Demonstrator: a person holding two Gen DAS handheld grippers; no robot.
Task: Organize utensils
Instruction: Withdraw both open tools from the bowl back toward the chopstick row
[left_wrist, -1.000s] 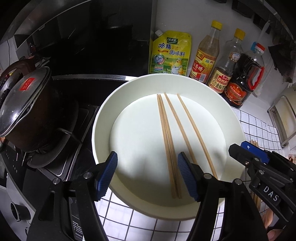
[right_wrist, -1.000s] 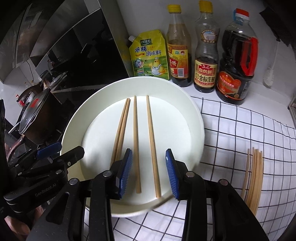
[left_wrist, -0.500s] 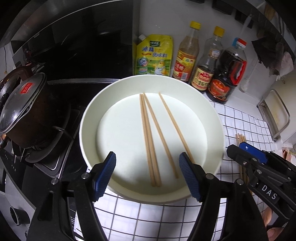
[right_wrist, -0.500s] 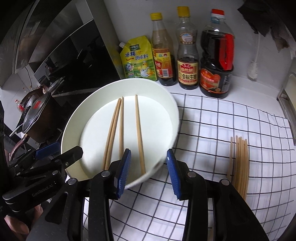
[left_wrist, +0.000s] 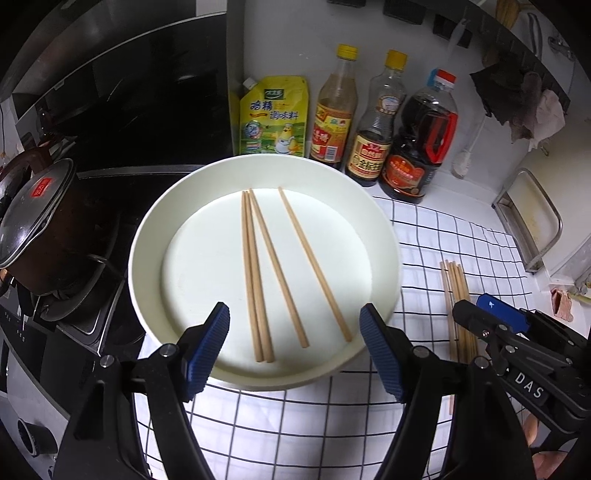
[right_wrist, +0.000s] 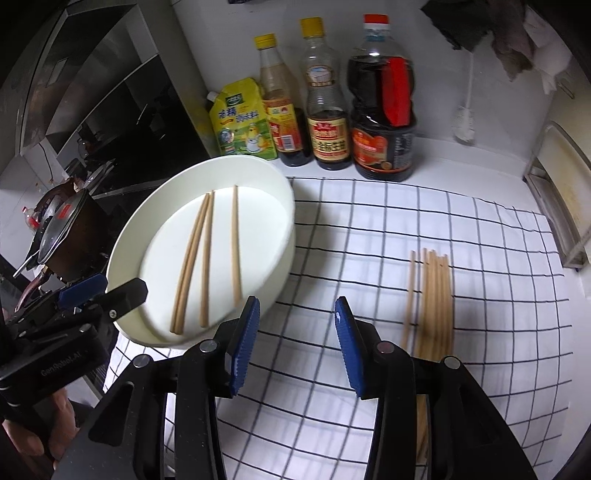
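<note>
A white round dish (left_wrist: 147, 236) (right_wrist: 284, 240) stands on the checked cloth and holds several wooden chopsticks (left_wrist: 275, 266) (right_wrist: 205, 258). A bundle of loose chopsticks (left_wrist: 456, 299) (right_wrist: 434, 295) lies on the cloth to the right. My left gripper (left_wrist: 294, 343) is open and empty just in front of the dish's near rim. My right gripper (right_wrist: 295, 339) is open and empty above the cloth, between the dish and the loose bundle.
A yellow seasoning pouch (left_wrist: 273, 116) and three sauce bottles (left_wrist: 373, 122) stand along the back wall. A lidded pot (left_wrist: 33, 218) sits on the stove at left. A metal rack (left_wrist: 532, 218) stands at right. White checked cloth (right_wrist: 369, 229) covers the counter.
Both grippers have pulled back from the dish. The right one has swung right, so the loose chopstick bundle is now in fuller view. Both stay open.
</note>
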